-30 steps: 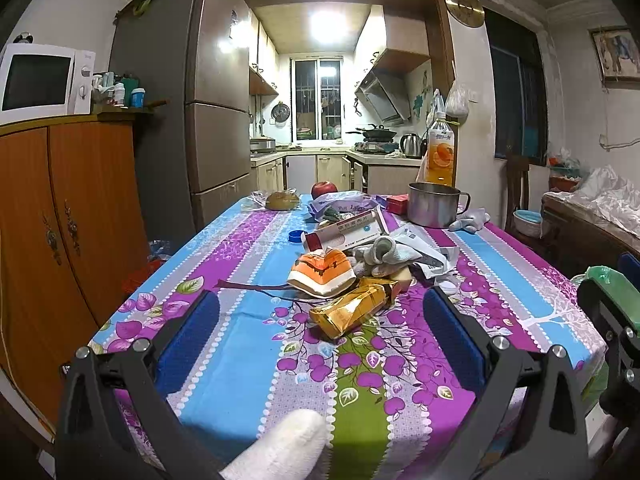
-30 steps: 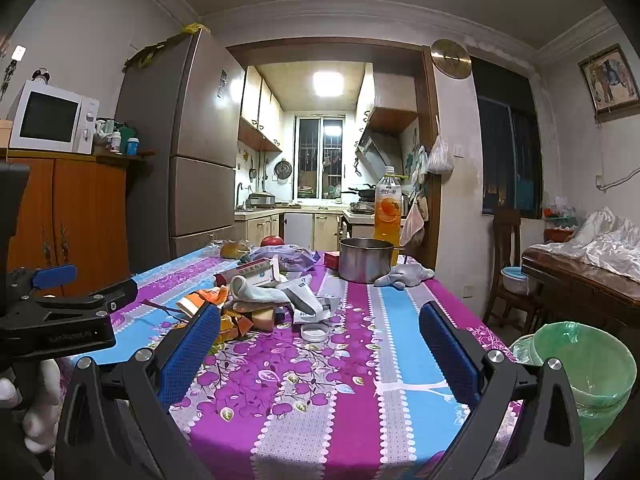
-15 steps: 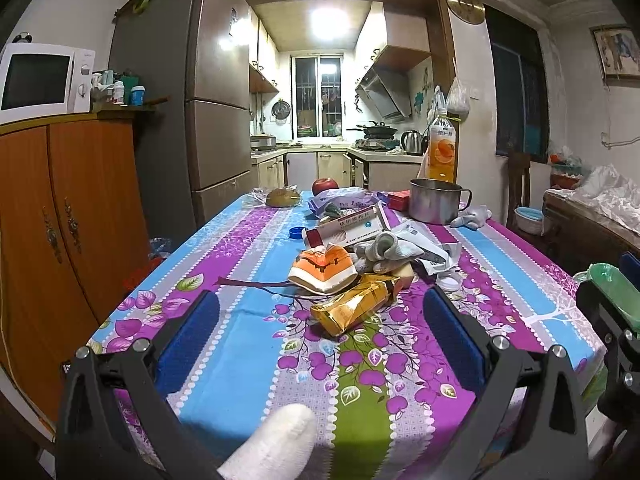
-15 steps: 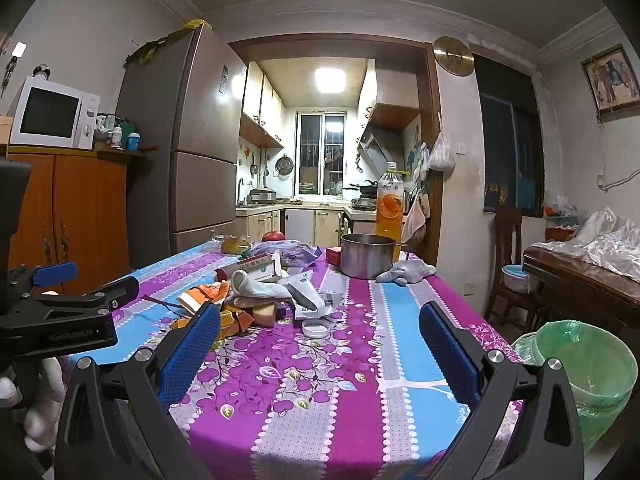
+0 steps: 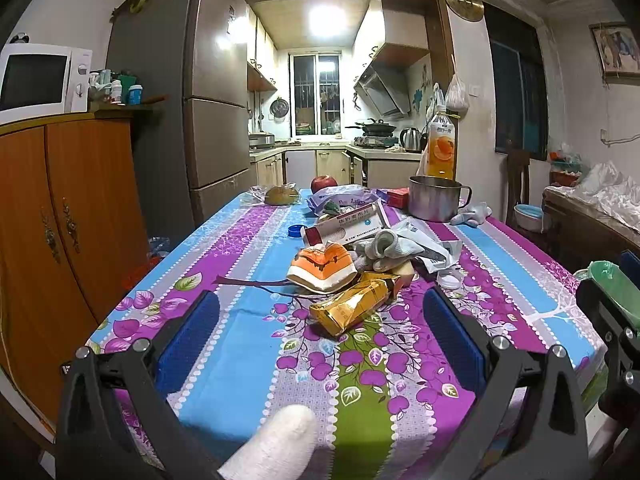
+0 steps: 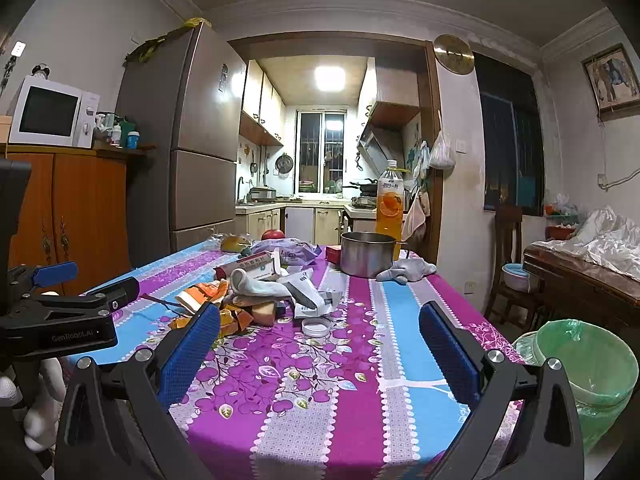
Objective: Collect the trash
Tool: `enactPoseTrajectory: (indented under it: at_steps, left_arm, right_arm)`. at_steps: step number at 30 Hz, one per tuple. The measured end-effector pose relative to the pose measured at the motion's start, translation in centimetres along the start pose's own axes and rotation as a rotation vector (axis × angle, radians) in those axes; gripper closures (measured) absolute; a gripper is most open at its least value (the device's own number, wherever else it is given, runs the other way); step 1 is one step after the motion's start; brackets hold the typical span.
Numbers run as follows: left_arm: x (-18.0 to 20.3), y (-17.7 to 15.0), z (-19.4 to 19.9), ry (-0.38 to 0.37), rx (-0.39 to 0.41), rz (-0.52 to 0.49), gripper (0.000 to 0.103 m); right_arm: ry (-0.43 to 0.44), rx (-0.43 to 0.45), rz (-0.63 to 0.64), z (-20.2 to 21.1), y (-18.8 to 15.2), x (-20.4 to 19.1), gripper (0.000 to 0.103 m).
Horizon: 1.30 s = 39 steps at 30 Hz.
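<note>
Both the left gripper [image 5: 318,334] and the right gripper [image 6: 320,344] hover over the bench's near edge, jaws wide open and empty. Reaching in risks snagging the grey sock [image 5: 382,246] or scattering loose pieces. The crumpled gold foil wrapper [image 5: 354,306] fronts a tangled trash heap at mid-bench; the green-lined bin [image 6: 586,368] stands off the right edge.

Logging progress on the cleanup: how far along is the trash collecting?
Nothing looks done: the wrapper pile sits on the table. Nothing is in hand; the left gripper and right gripper hover with jaws open. Everything remains for the green bin.
</note>
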<state>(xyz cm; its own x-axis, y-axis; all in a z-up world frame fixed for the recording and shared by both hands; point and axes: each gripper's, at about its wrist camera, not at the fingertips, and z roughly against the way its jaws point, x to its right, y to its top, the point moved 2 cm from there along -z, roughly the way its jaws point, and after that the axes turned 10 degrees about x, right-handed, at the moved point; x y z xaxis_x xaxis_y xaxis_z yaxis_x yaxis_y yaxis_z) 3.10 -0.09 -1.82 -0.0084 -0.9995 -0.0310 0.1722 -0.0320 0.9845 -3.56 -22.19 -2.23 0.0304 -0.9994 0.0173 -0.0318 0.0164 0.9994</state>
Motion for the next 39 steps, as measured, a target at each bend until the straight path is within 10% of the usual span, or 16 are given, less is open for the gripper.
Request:
enactPoseTrajectory:
  at_steps: [39]
  left_arm:
    - [0.0, -0.7, -3.8, -0.056, -0.112, -0.039, 0.005]
  right_arm:
    - [0.004, -0.041, 0.000, -2.4, -1.7, 0.3, 0.004]
